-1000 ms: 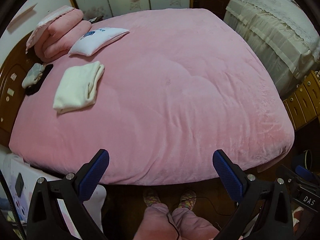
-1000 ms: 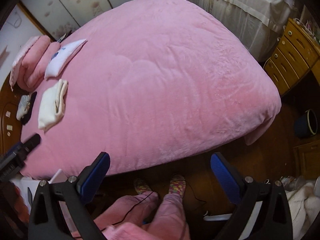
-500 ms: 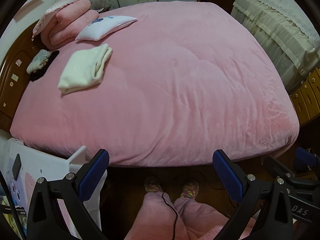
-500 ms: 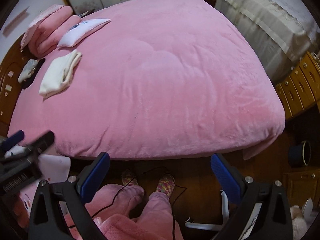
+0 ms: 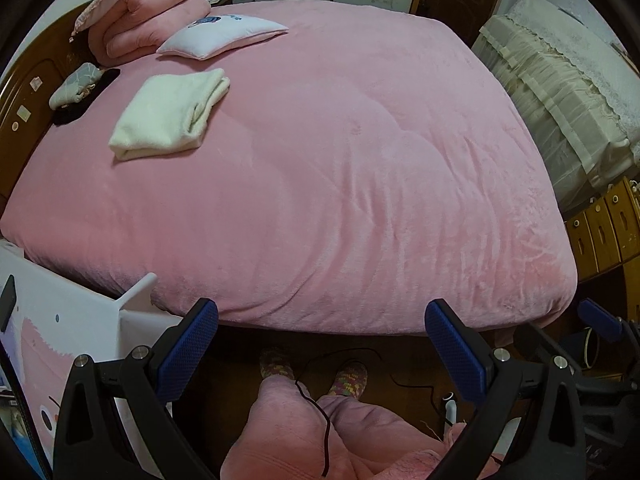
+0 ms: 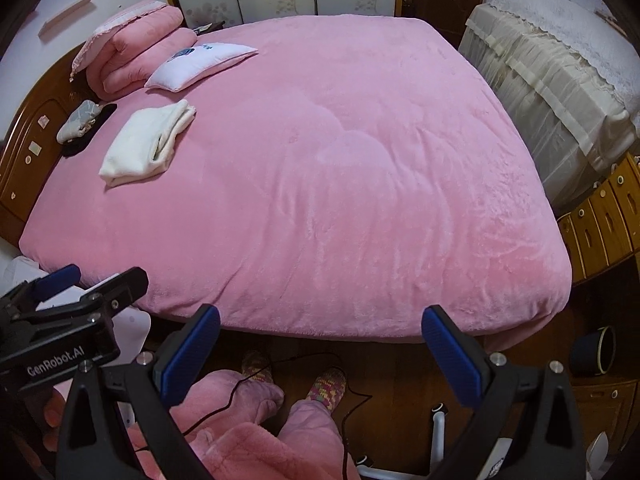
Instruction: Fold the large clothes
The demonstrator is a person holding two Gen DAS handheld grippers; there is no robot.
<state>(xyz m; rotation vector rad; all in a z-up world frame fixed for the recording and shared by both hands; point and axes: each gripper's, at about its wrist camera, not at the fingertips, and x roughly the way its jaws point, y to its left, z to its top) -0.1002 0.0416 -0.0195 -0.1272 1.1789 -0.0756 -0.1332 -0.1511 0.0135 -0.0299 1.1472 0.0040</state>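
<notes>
Lying folded on the pink blanket (image 5: 340, 168) that is covering the bed, a cream garment (image 5: 168, 114) is sitting in the upper left of the left wrist view, well apart from both grippers; in the right wrist view the same garment (image 6: 146, 144) is appearing at the left, above mid-height. The left gripper (image 5: 322, 344) is hanging released at the bottom of its frame, its blue pads (image 5: 186, 350) spread wide with nothing between them, over the near edge of the bed and the dark floor. The right gripper (image 6: 320, 346) is likewise standing released, its pads (image 6: 450, 360) wide apart and holding nothing. The left gripper is also showing as a black body at the lower left of the right wrist view. Beyond the garment, a white pillow (image 5: 224, 36) is resting near the top of the frame, touching a stack of folded pink bedding (image 5: 148, 12) in the upper left corner. A small grey cloth (image 5: 76, 84) is lying over a black item beside the wooden headboard (image 5: 24, 96) at the left edge. The person's feet in patterned slippers (image 5: 348, 378) are standing on the floor at the bottom centre, with pink trouser legs (image 5: 288, 436) below them. A covered piece of furniture (image 5: 560, 92) is occupying the upper right.
</notes>
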